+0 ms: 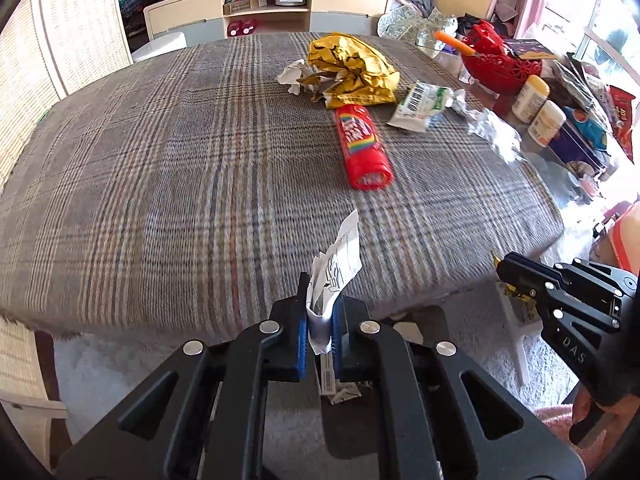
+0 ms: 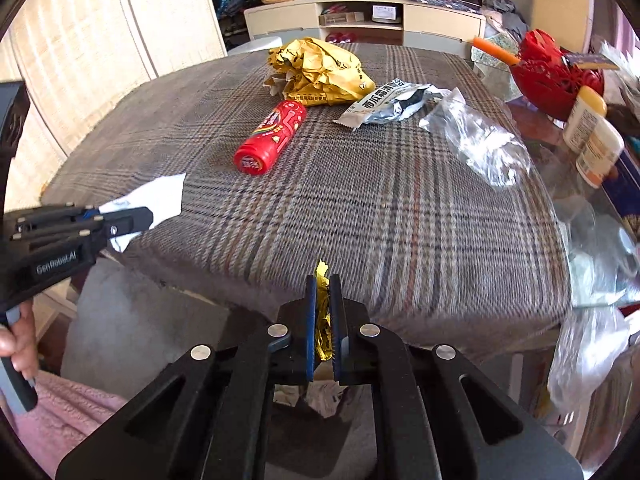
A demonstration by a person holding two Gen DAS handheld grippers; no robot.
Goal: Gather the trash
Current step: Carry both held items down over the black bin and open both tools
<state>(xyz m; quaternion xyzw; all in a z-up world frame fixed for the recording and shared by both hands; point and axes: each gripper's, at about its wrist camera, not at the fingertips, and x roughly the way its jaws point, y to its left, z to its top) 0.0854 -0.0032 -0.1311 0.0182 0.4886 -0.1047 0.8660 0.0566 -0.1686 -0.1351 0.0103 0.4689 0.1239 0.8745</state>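
Trash lay far across the plaid tabletop [image 1: 160, 160]: one yellow bag [image 1: 354, 70], one red tube [image 1: 363, 146], one white wrapper [image 1: 420, 106]. Left tool [image 1: 320, 330] pinched one paper scrap [image 1: 338, 268]; right tool [image 2: 324, 328] pinched one gold foil [image 2: 323, 320].

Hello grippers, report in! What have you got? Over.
Left gripper shut on white paper scrap. Right gripper shut on gold foil wrapper. Red tube, yellow bag on table, unobstructed.

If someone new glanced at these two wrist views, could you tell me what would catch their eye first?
Probably the red candy tube lying on its side mid-table on the plaid tablecloth, with the crumpled yellow bag just behind it. Next, each gripper near the table's front edge is clamped on trash: the left gripper on a white paper scrap, the right gripper on a gold foil wrapper.
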